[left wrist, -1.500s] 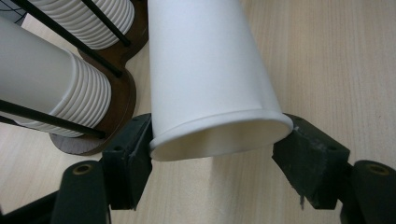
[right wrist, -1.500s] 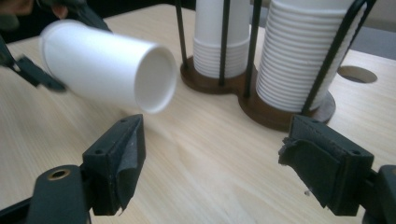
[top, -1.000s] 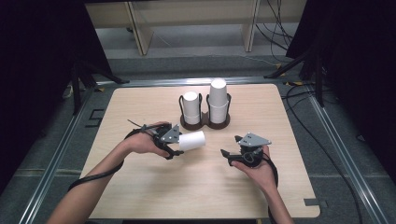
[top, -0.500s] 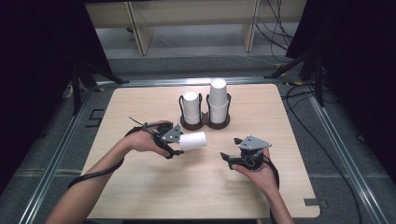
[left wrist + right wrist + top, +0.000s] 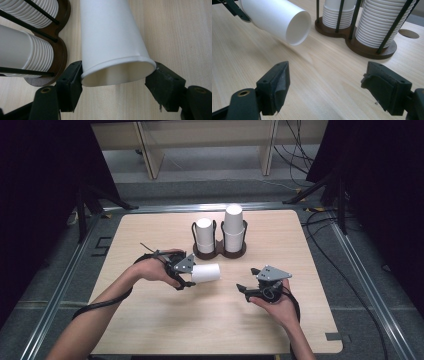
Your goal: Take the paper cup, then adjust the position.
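Note:
My left gripper (image 5: 189, 275) is shut on the rim of a white paper cup (image 5: 206, 273), which lies on its side low over the table with its closed base pointing right. In the left gripper view both pads press the open rim of the cup (image 5: 112, 37) from either side. My right gripper (image 5: 244, 290) is held to the cup's right, open, with nothing between its jaws. Its own view looks across bare wood between the open gripper (image 5: 324, 85) and the cup's base (image 5: 298, 27).
A dark wooden two-slot cup holder (image 5: 220, 252) stands at the table's far middle, with a shorter stack of white cups (image 5: 204, 235) on the left and a taller stack (image 5: 233, 227) on the right, each caged by thin black rods. The wooden table (image 5: 150, 320) has open room in front.
The right hand has drifted slightly toward the near edge. The left gripper keeps the cup in almost the same place.

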Tool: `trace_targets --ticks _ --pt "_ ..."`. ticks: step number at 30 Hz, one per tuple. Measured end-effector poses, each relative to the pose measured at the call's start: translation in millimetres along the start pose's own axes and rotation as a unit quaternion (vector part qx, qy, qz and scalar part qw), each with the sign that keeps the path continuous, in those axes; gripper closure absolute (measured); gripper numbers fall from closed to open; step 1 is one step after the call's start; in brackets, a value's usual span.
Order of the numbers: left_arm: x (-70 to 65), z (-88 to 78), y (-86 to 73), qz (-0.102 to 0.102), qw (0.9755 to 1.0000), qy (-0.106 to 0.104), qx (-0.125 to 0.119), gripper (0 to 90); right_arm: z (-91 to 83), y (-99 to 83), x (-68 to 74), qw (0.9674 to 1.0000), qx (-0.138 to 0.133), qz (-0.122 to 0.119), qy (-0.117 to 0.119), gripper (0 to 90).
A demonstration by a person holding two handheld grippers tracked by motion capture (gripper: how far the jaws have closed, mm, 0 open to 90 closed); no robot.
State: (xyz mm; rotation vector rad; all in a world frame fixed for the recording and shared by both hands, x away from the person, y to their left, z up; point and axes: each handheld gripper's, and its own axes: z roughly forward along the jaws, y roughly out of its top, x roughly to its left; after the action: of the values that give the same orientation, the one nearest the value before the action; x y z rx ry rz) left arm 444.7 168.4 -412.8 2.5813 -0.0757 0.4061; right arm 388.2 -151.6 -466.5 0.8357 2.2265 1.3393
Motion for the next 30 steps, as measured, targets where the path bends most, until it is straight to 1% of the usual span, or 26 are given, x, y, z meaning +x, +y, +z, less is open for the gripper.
trace_targets --ticks 1,2,3,4,6,7,8,10,11,12,13,14,16,17,18,19,20,21,22,24,25,26,27,28,29,30 --pt "0.1 -0.4 0.9 0.001 1.0 0.0 0.0 30.9 -0.9 -0.2 -0.1 1.0 0.002 0.002 -0.003 21.1" --pt "0.4 -0.6 1.6 0.001 1.0 -0.001 -0.001 30.9 -1.4 -0.5 0.5 0.9999 0.004 0.012 0.001 21.2" --pt "0.7 -1.0 2.1 0.003 1.0 -0.001 0.0 30.9 -1.9 -0.8 1.9 0.9998 0.005 0.02 0.0 21.1" --pt "0.9 -1.2 2.6 0.003 1.0 -0.001 0.001 30.9 -1.5 -0.7 -0.3 1.0 0.002 0.008 0.002 21.1" --pt "0.9 -1.7 3.3 0.001 1.0 -0.001 0.001 30.9 -1.9 -0.7 -0.7 1.0 0.001 0.006 0.001 21.1" --pt "1.0 -2.1 3.6 0.002 1.0 -0.002 0.001 30.9 -2.2 -0.6 -1.6 1.0 -0.001 0.001 -0.003 21.1" --pt "0.8 -1.9 3.5 0.001 1.0 -0.001 -0.001 30.9 -2.3 -0.6 -2.0 1.0 -0.002 0.001 -0.004 21.2" --pt "1.2 -2.5 3.7 0.003 1.0 -0.007 0.005 31.0 -2.7 -0.5 -1.9 1.0 -0.004 0.007 -0.005 21.1" --pt "0.8 -2.1 3.4 0.002 1.0 -0.005 0.003 31.0 -2.8 -0.4 -2.3 1.0 -0.004 0.007 -0.003 21.1" --pt "0.8 -2.3 3.3 0.002 1.0 -0.005 0.002 31.0 -3.1 -0.2 -1.5 0.9999 0.0 0.012 -0.001 21.1" --pt "1.3 -3.0 3.4 0.003 0.9999 -0.008 0.006 31.0 -2.8 0.2 -2.3 1.0 -0.003 0.005 -0.004 21.1" --pt "1.5 -3.1 3.3 0.003 0.9999 -0.008 0.007 31.0 -2.3 0.7 -2.4 1.0 -0.003 0.004 0.0 21.1" --pt "2.2 -3.9 3.9 0.008 0.9998 -0.011 0.013 31.0 -1.9 2.6 -1.2 1.0 -0.004 0.001 0.002 21.2" --pt "2.5 -4.2 4.4 0.01 0.9998 -0.013 0.014 31.0 -1.6 3.5 -1.6 1.0 -0.002 -0.005 0.006 21.2" --pt "2.8 -4.2 4.7 0.011 0.9997 -0.014 0.014 31.1 -2.1 4.6 -0.6 1.0 0.002 -0.002 0.008 21.2" --pt "3.4 -4.8 5.5 0.015 0.9995 -0.018 0.019 31.1 -1.1 5.2 -1.0 0.9999 0.001 -0.009 0.013 21.2" --pt "3.7 -5.1 6.1 0.018 0.9994 -0.021 0.022 31.1 -1.0 5.8 -0.6 0.9999 0.005 -0.009 0.013 21.2" --pt "4.2 -5.3 6.7 0.018 0.9992 -0.024 0.024 31.0 0.3 6.5 -0.9 0.9996 0.005 -0.019 0.02 21.2" --pt "4.0 -5.1 7.2 0.014 0.9993 -0.026 0.023 31.1 0.7 7.3 -1.8 0.9993 0.009 -0.028 0.024 21.2" --pt "4.8 -5.7 8.6 0.018 0.9989 -0.03 0.032 31.1 2.2 8.0 -1.1 0.9989 0.019 -0.028 0.032 21.2" --pt "5.2 -6.0 9.4 0.022 0.9986 -0.032 0.035 31.1 2.5 8.9 -2.4 0.9986 0.02 -0.037 0.032 21.2" --pt "5.8 -6.2 10.1 0.025 0.9983 -0.035 0.039 31.1 2.7 9.5 -2.7 0.9984 0.021 -0.037 0.037 21.2" --pt "6.3 -6.3 10.7 0.026 0.998 -0.038 0.043 31.1 3.2 10.5 -4.1 0.998 0.019 -0.048 0.037 21.2" --pt "6.7 -6.5 11.4 0.029 0.9976 -0.041 0.048 31.2 2.7 10.9 -3.0 0.9981 0.024 -0.039 0.041 21.2" --pt "6.9 -6.5 11.9 0.031 0.9973 -0.042 0.051 31.2 3.0 11.4 -2.8 0.998 0.025 -0.04 0.043 21.2" --pt "7.1 -6.7 12.5 0.034 0.9971 -0.043 0.054 31.2 2.4 11.8 -1.6 0.9979 0.029 -0.035 0.046 21.2"
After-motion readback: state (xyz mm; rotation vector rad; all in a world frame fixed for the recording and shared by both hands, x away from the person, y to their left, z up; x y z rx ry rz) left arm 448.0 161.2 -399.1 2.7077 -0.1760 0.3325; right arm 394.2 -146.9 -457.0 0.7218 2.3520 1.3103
